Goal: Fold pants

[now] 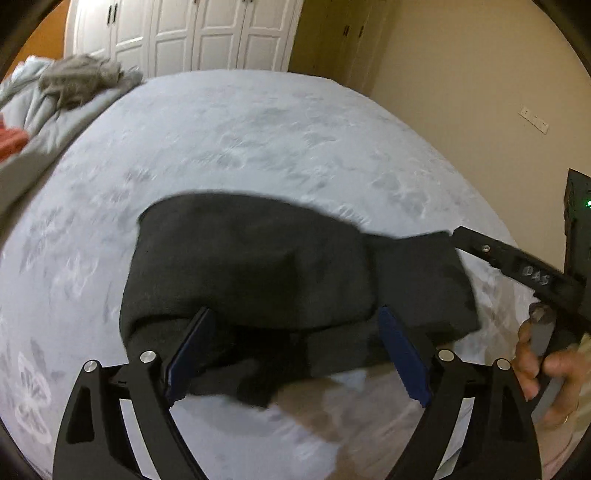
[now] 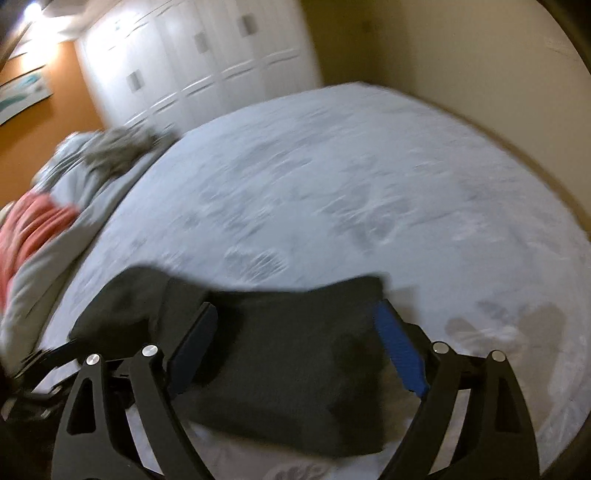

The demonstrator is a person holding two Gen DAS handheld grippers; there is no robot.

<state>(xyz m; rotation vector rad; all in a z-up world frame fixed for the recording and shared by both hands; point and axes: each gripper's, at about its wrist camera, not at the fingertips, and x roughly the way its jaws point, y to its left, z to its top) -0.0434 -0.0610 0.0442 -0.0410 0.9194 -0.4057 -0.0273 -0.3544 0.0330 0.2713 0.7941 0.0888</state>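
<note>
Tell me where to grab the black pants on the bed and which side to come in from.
Take the black pants at the near folded edge, coming in low from the bed's front side. The layers stack thickest there and overhang slightly, so the open left hand-held gripper can probably close over them; its spread fingers already straddle that edge.

between both pairs of spread fingers lies the folded black pants, filling the gap. beyond the fingertips the pale bed runs open to the white wardrobe. far left of the fingers, a heap of grey and red bedding blocks that edge. right of the left fingers, the right gripper crowds in, just beside the pants.
</note>
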